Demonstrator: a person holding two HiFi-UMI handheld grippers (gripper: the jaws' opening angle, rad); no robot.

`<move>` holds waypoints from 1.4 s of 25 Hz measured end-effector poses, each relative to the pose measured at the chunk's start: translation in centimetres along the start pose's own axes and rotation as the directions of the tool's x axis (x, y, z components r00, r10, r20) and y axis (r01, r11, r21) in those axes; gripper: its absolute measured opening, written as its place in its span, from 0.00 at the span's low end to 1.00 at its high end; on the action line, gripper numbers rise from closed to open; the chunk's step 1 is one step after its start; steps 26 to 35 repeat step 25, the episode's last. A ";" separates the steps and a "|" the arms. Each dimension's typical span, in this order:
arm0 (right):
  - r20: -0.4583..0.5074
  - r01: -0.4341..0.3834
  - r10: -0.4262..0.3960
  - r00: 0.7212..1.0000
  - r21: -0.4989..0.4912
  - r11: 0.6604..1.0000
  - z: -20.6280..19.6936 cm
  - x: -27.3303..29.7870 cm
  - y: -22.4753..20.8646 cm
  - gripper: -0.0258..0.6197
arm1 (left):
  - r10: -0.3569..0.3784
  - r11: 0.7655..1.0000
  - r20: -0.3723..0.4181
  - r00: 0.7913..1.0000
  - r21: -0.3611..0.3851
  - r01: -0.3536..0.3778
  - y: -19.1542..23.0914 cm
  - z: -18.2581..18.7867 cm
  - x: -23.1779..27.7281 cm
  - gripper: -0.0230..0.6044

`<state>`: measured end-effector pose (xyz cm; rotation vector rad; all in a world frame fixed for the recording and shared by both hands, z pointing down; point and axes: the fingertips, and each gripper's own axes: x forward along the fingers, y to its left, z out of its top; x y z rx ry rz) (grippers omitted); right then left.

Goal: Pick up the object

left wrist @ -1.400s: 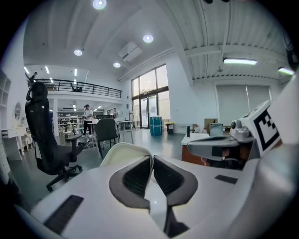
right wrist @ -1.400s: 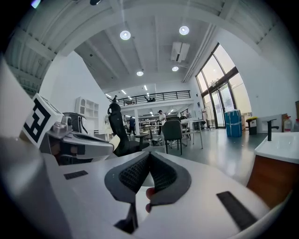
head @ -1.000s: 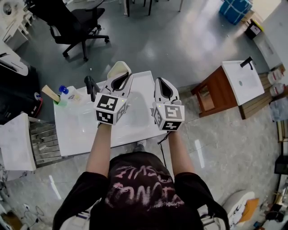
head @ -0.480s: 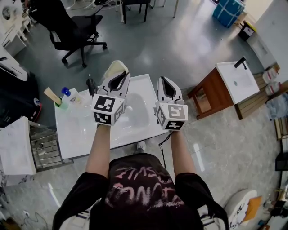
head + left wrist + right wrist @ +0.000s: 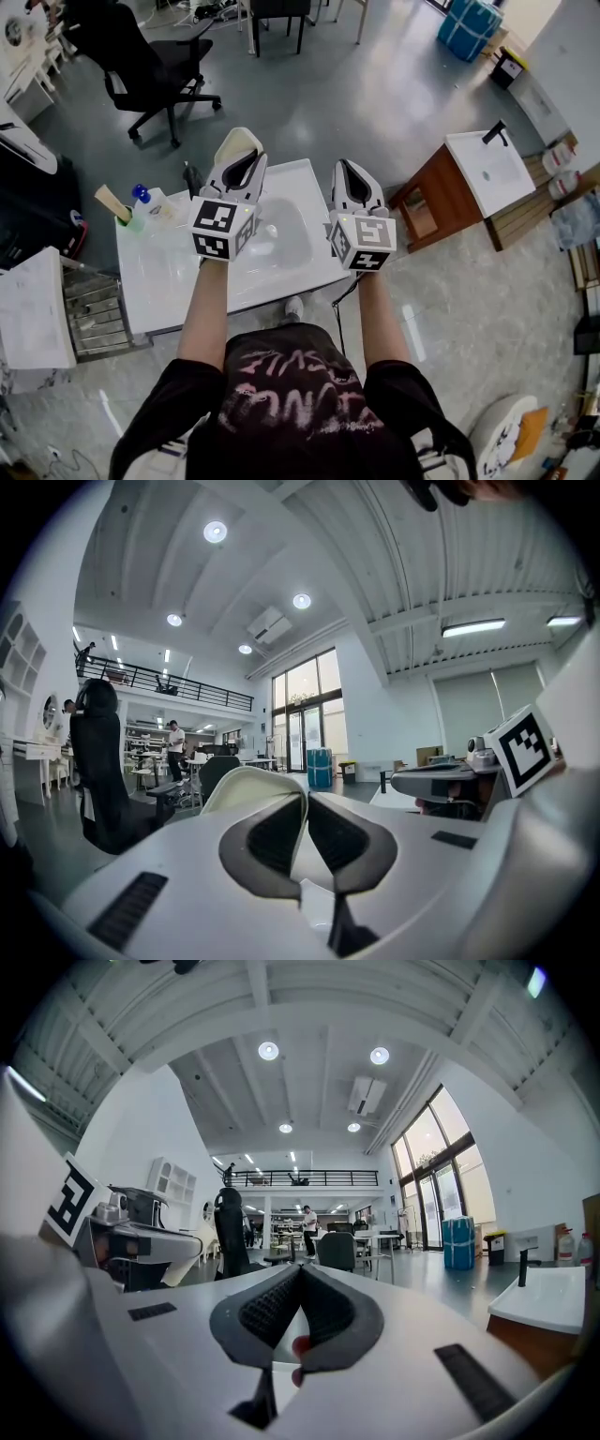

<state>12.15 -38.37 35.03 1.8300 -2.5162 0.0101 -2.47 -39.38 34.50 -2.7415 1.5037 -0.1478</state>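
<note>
My left gripper (image 5: pixel 241 161) is held up over the white washbasin counter (image 5: pixel 169 281), shut on a thin cream-coloured curved piece (image 5: pixel 240 142). In the left gripper view that cream piece (image 5: pixel 246 787) sticks out to the left of the pinched jaw tips of my left gripper (image 5: pixel 305 797). My right gripper (image 5: pixel 350 174) hovers beside it at the counter's right edge, jaws shut and nothing between them. In the right gripper view the dark pads (image 5: pixel 277 1309) of my right gripper (image 5: pixel 300 1269) meet at the tip. Both gripper cameras look out level across the hall.
A black tap (image 5: pixel 192 178), a blue-capped bottle (image 5: pixel 141 197) and a wooden brush (image 5: pixel 110 201) stand at the counter's far left. A black office chair (image 5: pixel 141 61) is beyond. A second basin on a wooden cabinet (image 5: pixel 487 169) stands to the right. A metal rack (image 5: pixel 94 305) is at the left.
Both grippers keep their pose side by side, and the left still holds the cream piece. The head view has drifted slightly, so the room sits a little lower in frame.
</note>
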 end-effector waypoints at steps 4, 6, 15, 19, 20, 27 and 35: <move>0.002 0.004 -0.004 1.000 -0.002 1.000 0.2 -0.2 0.1 0.06 | 0.004 1.000 0.003 1.000 -0.004 -0.004 0.3 0.1 -0.4 0.09; 0.004 0.008 -0.008 1.000 -0.003 1.000 0.3 -0.4 0.0 0.06 | 0.004 1.000 0.003 1.000 -0.006 -0.004 0.4 0.1 -0.6 0.09; 0.010 0.019 -0.018 1.000 -0.007 1.000 0.7 -0.7 0.2 0.06 | 0.000 1.000 0.009 1.000 0.002 0.000 0.7 0.3 -1.2 0.09; 0.011 0.025 -0.025 1.000 -0.010 1.000 0.7 -0.8 0.0 0.06 | 0.002 1.000 0.012 1.000 -0.001 -0.002 1.0 0.3 -1.4 0.09; 0.012 0.027 -0.026 1.000 -0.009 1.000 0.8 -0.9 0.0 0.06 | 0.001 1.000 0.012 1.000 -0.001 -0.001 0.9 0.3 -1.4 0.09; 0.022 0.029 -0.029 0.999 -0.002 1.000 1.0 -1.0 -0.3 0.06 | 0.005 1.000 0.009 1.000 0.015 -0.006 0.8 0.2 -1.5 0.09; 0.022 0.029 -0.029 0.999 -0.002 1.000 1.0 -1.0 -0.3 0.06 | 0.005 1.000 0.009 1.000 0.015 -0.006 0.8 0.2 -1.5 0.09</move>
